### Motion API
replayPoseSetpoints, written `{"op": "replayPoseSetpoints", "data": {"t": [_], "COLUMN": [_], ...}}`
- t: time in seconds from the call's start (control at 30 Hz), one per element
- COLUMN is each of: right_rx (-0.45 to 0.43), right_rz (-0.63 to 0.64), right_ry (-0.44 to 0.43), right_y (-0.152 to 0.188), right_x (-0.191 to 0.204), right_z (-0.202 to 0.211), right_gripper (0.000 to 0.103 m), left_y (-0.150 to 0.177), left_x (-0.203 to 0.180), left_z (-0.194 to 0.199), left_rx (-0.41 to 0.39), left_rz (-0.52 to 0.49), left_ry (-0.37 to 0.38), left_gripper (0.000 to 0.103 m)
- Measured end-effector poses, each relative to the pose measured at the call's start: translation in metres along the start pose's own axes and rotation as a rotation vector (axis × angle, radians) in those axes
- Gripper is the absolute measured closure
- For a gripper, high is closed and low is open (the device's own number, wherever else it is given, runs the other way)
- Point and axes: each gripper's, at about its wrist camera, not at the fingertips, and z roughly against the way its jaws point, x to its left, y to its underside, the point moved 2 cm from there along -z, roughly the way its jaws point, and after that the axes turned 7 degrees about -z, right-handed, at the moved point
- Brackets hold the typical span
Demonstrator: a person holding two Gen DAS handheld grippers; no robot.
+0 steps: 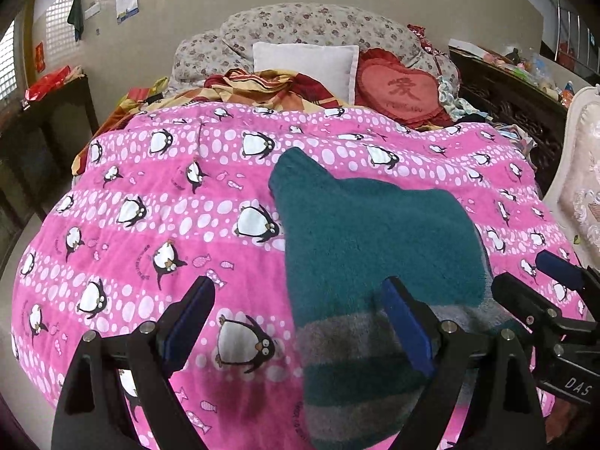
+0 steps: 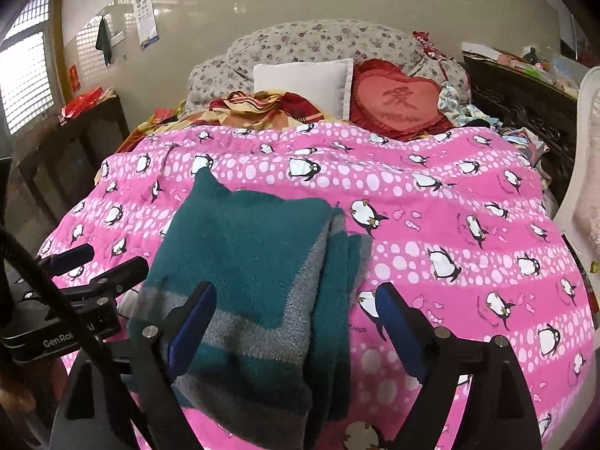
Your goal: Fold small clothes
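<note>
While near hem runs off frame, folded sweater (image 2: 255,281) lies free; left tool (image 1: 300,322), right tool (image 2: 296,322) agape, empty.

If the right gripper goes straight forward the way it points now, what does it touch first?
Most likely the folded teal and grey garment lying on the pink penguin blanket. The right gripper has open, empty jaws, and the garment's right edge lies between them; depth is unclear.

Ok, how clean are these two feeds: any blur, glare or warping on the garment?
Left wrist: fisheye bows the pink quilt; teal garment sharp, its near striped end soft. Right wrist: same bowing, window blown out at left, garment evenly lit, no glare.
</note>
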Motion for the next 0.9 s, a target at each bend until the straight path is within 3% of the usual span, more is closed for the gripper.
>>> {"op": "replayPoseSetpoints", "data": {"t": [0.9], "right_rx": [0.022], "right_rz": [-0.017], "right_ry": [-0.003], "right_y": [0.0028], "right_x": [0.0015], "right_z": [-0.0014], "right_gripper": [0.01], "left_y": [0.0017], "left_x": [-0.0011], "left_z": [0.0061], "left_rx": [-0.028], "left_rz": [-0.013], "left_ry": [-0.029], "left_gripper": [0.013]}}
